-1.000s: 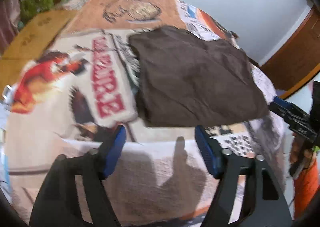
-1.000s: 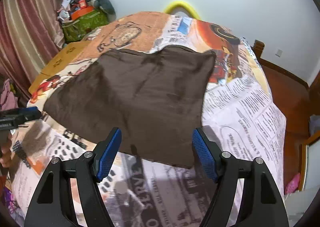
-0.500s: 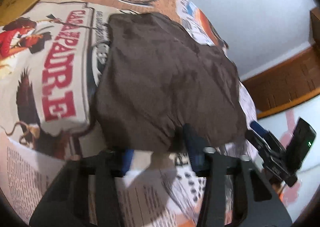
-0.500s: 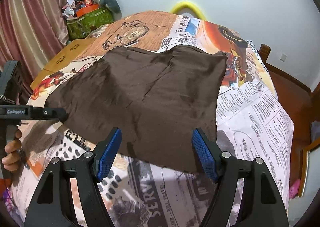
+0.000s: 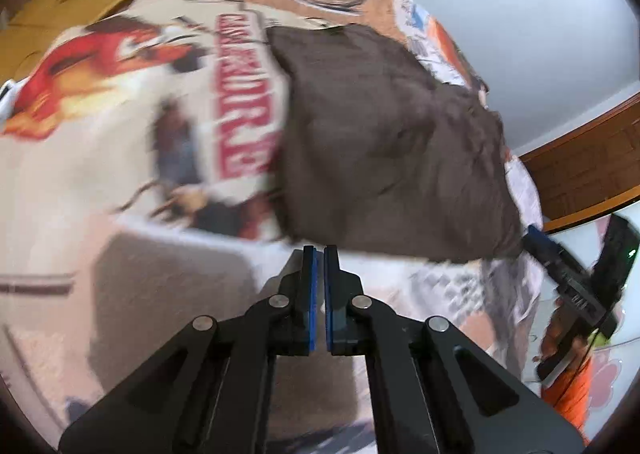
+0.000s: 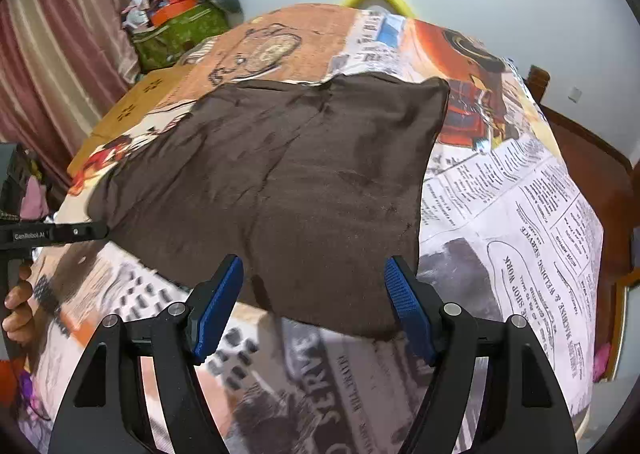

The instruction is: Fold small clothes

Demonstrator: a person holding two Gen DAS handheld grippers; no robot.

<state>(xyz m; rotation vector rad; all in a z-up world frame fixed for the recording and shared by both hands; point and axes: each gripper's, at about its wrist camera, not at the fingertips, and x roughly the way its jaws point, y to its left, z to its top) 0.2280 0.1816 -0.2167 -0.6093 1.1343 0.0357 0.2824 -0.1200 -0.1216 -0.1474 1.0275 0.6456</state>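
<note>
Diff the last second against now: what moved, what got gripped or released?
The left tongs went from wide open to shut, closing at the near edge of the brown cloth; whether fabric is actually pinched cannot be told. They also swung closer to that edge. The right tongs stayed open over the cloth's near edge. The cloth lies flat on the printed bedspread as before.

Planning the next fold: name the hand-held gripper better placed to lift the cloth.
Probably left: the left hand-held gripper is shut at the corner of the dark brown fabric cloth; the right hand-held gripper hangs open.
</note>
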